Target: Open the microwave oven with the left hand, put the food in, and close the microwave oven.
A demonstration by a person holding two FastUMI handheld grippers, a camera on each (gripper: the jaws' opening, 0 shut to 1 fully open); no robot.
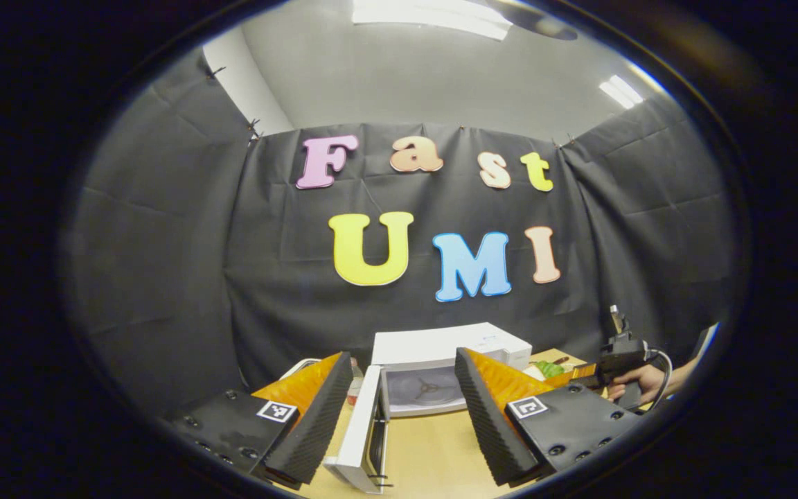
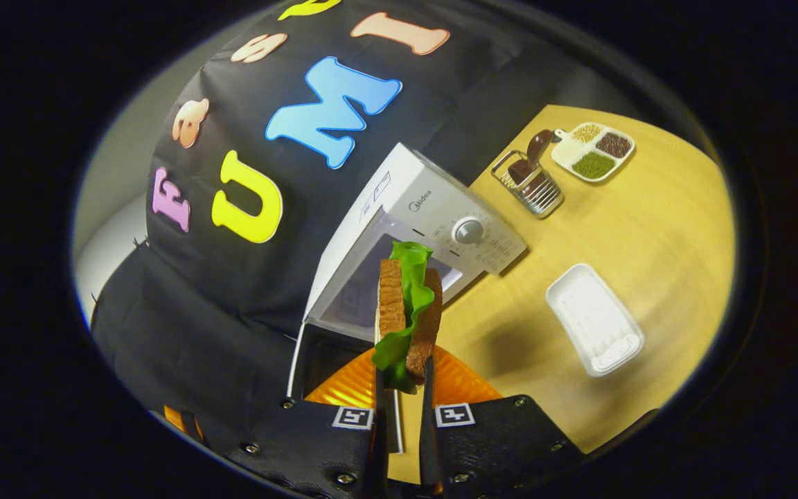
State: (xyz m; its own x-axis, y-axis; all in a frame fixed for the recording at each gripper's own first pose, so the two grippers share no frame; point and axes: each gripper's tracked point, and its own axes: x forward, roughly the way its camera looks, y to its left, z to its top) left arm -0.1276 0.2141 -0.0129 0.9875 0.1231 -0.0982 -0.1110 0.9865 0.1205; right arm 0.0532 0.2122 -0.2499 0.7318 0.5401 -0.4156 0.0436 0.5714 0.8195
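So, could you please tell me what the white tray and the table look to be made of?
The white tray looks like foam or thin plastic: matte white, with soft rounded edges and a finely textured floor. The table looks like wood or wood-look laminate: pale yellow with faint grain and a smooth, slightly glossy surface.

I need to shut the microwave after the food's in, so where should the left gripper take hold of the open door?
Take the microwave door at its free outer edge, nearest the open left gripper. It stands swung wide, hinged on the oven's left, so coming from its outer face and pushing toward the cavity probably closes it easiest.
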